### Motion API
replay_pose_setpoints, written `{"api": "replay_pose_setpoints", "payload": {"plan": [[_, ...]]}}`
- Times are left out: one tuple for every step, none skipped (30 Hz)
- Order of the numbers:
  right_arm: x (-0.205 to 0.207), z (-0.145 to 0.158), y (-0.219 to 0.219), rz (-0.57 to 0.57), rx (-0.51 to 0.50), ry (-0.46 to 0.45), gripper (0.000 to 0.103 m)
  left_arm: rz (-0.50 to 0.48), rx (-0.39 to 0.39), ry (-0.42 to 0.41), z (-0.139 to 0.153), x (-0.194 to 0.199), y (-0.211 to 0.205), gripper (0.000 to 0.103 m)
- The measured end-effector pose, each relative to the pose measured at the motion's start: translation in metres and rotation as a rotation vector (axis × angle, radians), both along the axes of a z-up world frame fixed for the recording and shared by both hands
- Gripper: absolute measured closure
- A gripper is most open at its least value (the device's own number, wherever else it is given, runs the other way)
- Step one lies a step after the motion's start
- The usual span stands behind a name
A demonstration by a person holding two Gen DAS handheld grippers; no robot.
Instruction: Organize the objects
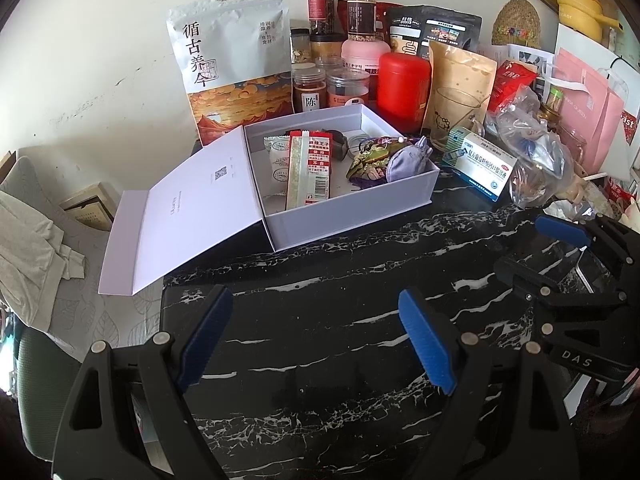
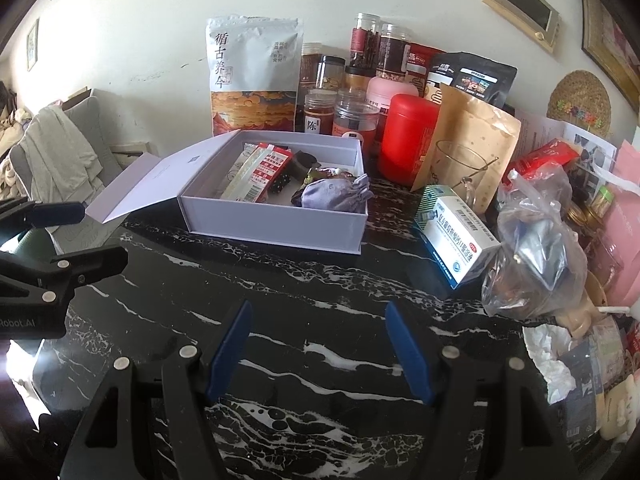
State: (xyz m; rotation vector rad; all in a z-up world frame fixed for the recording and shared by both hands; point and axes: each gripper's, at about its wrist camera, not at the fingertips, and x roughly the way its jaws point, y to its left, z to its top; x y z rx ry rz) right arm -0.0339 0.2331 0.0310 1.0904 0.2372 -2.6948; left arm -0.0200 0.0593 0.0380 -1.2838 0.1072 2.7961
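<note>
A white box (image 1: pixel 356 212) (image 2: pixel 276 226) stands with its hinged lid (image 1: pixel 176 216) (image 2: pixel 148 178) folded out to the left on the black marble table (image 1: pixel 340 300) (image 2: pixel 320 288). Inside lie a red-and-white snack packet (image 1: pixel 309 168) (image 2: pixel 256 176), a white sachet (image 1: pixel 277 162), a colourful pouch (image 1: pixel 370 162) and a lilac drawstring pouch (image 1: pixel 408 160) (image 2: pixel 336 196). My left gripper (image 1: pixel 318 336) hovers open over bare table in front of the box, nothing between its blue pads. My right gripper (image 2: pixel 318 350) is likewise open and empty, nearer the table's right side.
Behind the box stand a tall white bag (image 1: pixel 236 68), several jars (image 1: pixel 348 88), a red canister (image 1: pixel 404 88) and a kraft pouch (image 1: pixel 460 84). A medicine carton (image 1: pixel 480 164) (image 2: pixel 456 234), glass mug (image 2: pixel 460 172) and plastic bag (image 2: pixel 536 248) crowd the right. A chair with cloth (image 1: pixel 36 232) is left.
</note>
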Motion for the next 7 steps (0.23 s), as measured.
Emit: {"api": "replay_pose_setpoints", "payload": {"plan": [[0.0,-0.002,0.002,-0.014,-0.009,0.001,0.033,0.0,0.007,-0.003,-0.002,0.0,0.0,0.019],[-0.001,-0.004,0.003,-0.029,-0.009,0.002,0.033,-0.001,0.011,-0.008,-0.005,-0.001,0.0,0.019],[-0.001,-0.007,0.004,-0.046,-0.005,0.004,0.033,0.0,0.013,-0.016,-0.009,-0.002,0.0,0.019],[-0.002,-0.009,0.005,-0.06,-0.003,0.002,0.033,0.002,0.012,-0.023,-0.012,-0.003,0.0,0.019],[-0.003,-0.011,0.007,-0.071,-0.006,0.0,0.033,0.005,0.01,-0.031,-0.016,-0.003,0.001,0.019],[-0.004,-0.014,0.01,-0.084,-0.013,-0.004,0.033,0.009,0.011,-0.037,-0.02,-0.004,0.001,0.019],[-0.005,-0.017,0.011,-0.096,-0.019,-0.007,0.033,0.012,0.014,-0.044,-0.024,-0.005,0.002,0.019]]}}
